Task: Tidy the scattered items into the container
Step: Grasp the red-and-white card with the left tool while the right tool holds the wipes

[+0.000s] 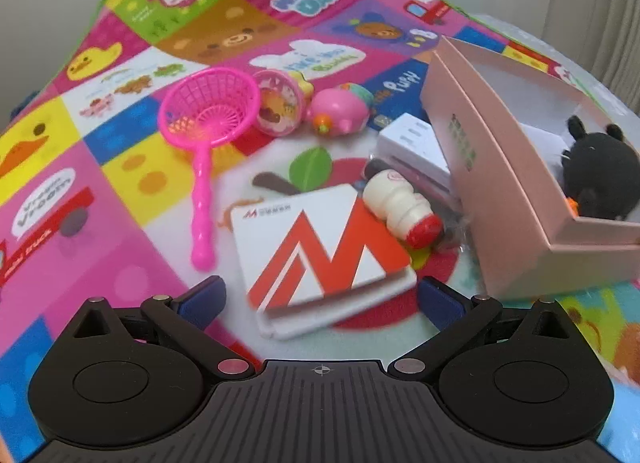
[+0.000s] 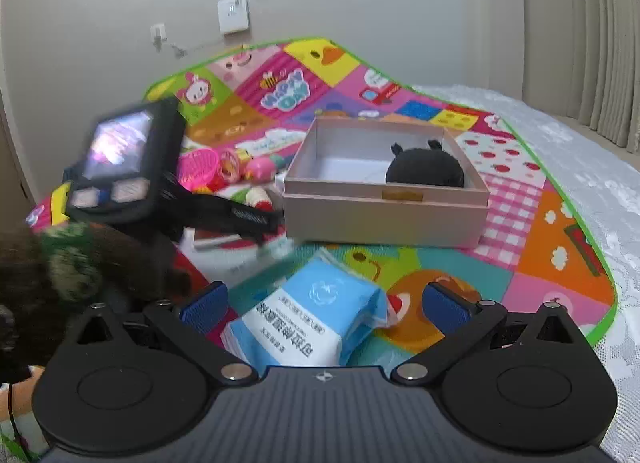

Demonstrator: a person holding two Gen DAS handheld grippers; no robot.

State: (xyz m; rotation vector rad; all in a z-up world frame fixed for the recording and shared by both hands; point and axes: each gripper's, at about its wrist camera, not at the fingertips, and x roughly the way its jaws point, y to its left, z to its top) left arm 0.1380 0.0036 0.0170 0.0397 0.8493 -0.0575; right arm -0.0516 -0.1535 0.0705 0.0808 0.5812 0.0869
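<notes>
My left gripper (image 1: 322,299) is open and hangs low over a white box with a red M logo (image 1: 320,259), whose near edge lies between the blue pads untouched. Just beyond it lie a small white bottle with a red cap (image 1: 404,207), a white flat box (image 1: 416,147), a pink strainer (image 1: 208,111), a round pink toy (image 1: 276,103) and a pink pig toy (image 1: 340,111). The pink cardboard container (image 1: 500,167) holds a black plush (image 1: 600,167). My right gripper (image 2: 325,303) is open around a blue-and-white tissue pack (image 2: 312,319) lying on the mat; its pads do not press on it.
Everything lies on a colourful patchwork play mat (image 1: 120,223) spread over a white lace cover (image 2: 580,167). In the right wrist view, the left tool's lit screen (image 2: 116,143) and a fuzzy sleeve (image 2: 60,263) sit left of the container (image 2: 384,207). A wall stands behind.
</notes>
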